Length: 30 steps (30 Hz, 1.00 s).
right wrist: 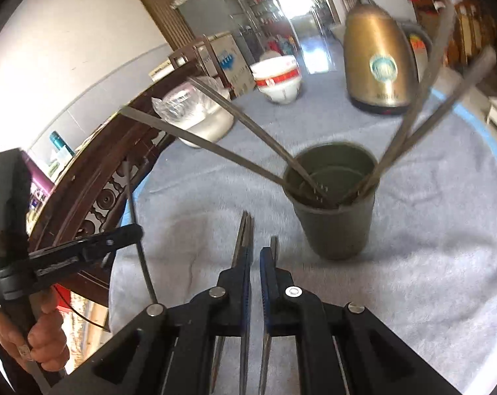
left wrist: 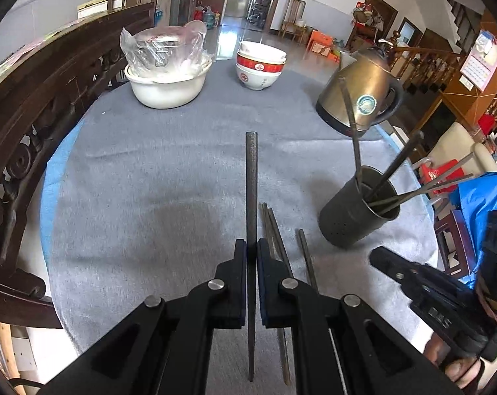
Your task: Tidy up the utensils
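Observation:
My left gripper [left wrist: 251, 244] is shut on one dark chopstick [left wrist: 251, 171], which runs straight up between its pads, lifted off the grey cloth [left wrist: 149, 181]. The right wrist view shows that gripper [right wrist: 136, 230] from the side, with the chopstick [right wrist: 133, 204] in it. Three loose chopsticks lie on the cloth: a pair [left wrist: 274, 230] and a single one [left wrist: 306, 256]. My right gripper [right wrist: 255, 251] hovers over them [right wrist: 245, 227], shut, with only cloth showing in the thin slit between its pads. A dark holder cup [right wrist: 337, 227] with several chopsticks stands just beyond, to the right.
A brass kettle [left wrist: 360, 92] stands behind the holder [left wrist: 353, 220]. Stacked red-and-white bowls [left wrist: 260, 65] and a white basin [left wrist: 166, 89] with a plastic-wrapped dish sit at the far side. A carved wooden chair back [left wrist: 34, 115] curves along the table's left edge.

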Each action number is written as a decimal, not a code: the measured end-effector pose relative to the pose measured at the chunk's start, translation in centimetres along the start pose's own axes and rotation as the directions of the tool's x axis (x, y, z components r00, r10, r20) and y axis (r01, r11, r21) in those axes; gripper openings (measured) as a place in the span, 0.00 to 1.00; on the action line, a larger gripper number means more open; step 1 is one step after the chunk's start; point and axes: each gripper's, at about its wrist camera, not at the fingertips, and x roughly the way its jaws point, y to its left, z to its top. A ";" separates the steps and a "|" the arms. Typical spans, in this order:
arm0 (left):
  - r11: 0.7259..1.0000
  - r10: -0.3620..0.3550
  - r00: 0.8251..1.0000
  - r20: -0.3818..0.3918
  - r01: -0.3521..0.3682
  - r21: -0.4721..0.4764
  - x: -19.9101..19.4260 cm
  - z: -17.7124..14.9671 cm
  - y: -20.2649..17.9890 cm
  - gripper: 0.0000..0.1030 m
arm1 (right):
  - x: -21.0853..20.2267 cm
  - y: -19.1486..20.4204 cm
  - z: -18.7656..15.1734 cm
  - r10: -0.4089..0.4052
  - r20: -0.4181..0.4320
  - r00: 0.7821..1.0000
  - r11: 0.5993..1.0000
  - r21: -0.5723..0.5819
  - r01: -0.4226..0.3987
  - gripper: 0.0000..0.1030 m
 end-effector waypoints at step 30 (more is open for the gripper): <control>0.971 -0.038 0.974 -0.222 -0.016 -0.239 11.0 3.3 6.1 0.35 | 9.4 -0.5 -1.7 -0.191 -0.215 0.958 0.981 -0.057 0.183 0.08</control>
